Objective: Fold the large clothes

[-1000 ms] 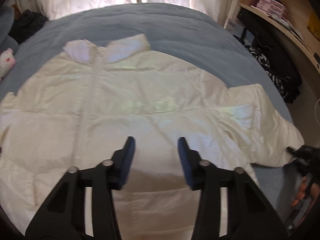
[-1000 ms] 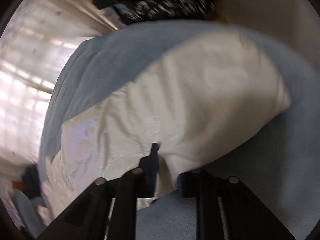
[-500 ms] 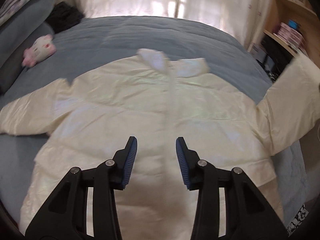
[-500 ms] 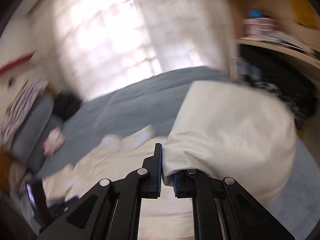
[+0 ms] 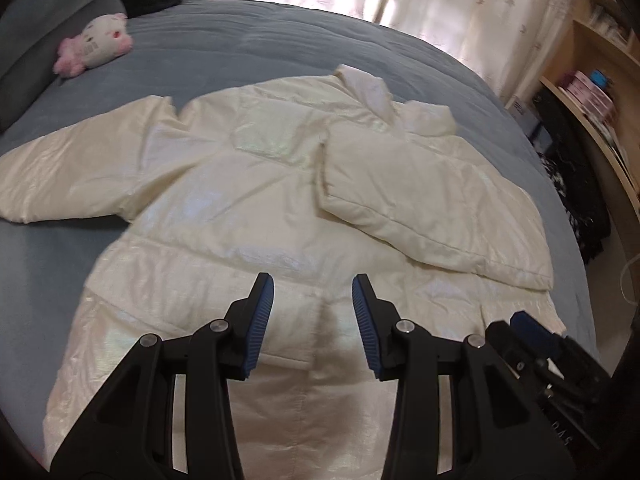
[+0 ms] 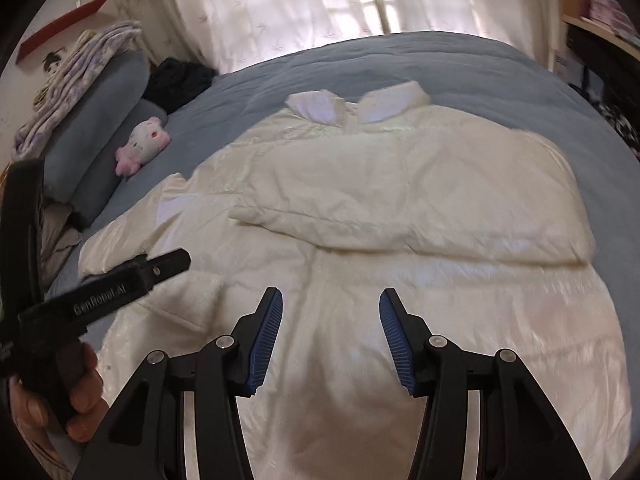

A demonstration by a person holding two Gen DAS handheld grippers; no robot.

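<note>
Cream-white padded jacket (image 5: 248, 216) of shiny quilted fabric lies front-up and spread flat on a grey-blue quilted bedcover (image 5: 248, 52), collar toward the curtained window. One sleeve (image 5: 424, 208) is folded across the chest, its cuff edge lying near the centre seam; it rests on the jacket body. Other sleeve (image 5: 76, 172) stretches straight out sideways onto the bedcover, unfolded. Collar (image 6: 356, 108) is open in two flaps.

Left gripper (image 5: 313, 316), black with blue ribbed pads, hangs above the lower front of the jacket, angled downward. Its fingers are spread partway; only air between them, pads clear of the fabric. Right gripper (image 6: 330, 336), same build, also sits over the lower front. Its jaws are opening, nothing between them, no fabric on the pads. In the right wrist view, the left gripper's black body shows at the left edge, held by a hand (image 6: 60, 400) wrapped round its grip.

Small white-and-pink plush toy (image 5: 94, 46) lies on the bedcover, well apart from the jacket, near grey pillows (image 6: 100, 120). Striped folded blanket (image 6: 76, 72) is stacked on the pillows. Dark heap of clothing (image 6: 180, 80) sits at the bed's far corner. Pale sheer curtains (image 6: 320, 0) hang behind, brightly lit. Wooden shelving (image 5: 592, 92) with boxes stands to one side.
</note>
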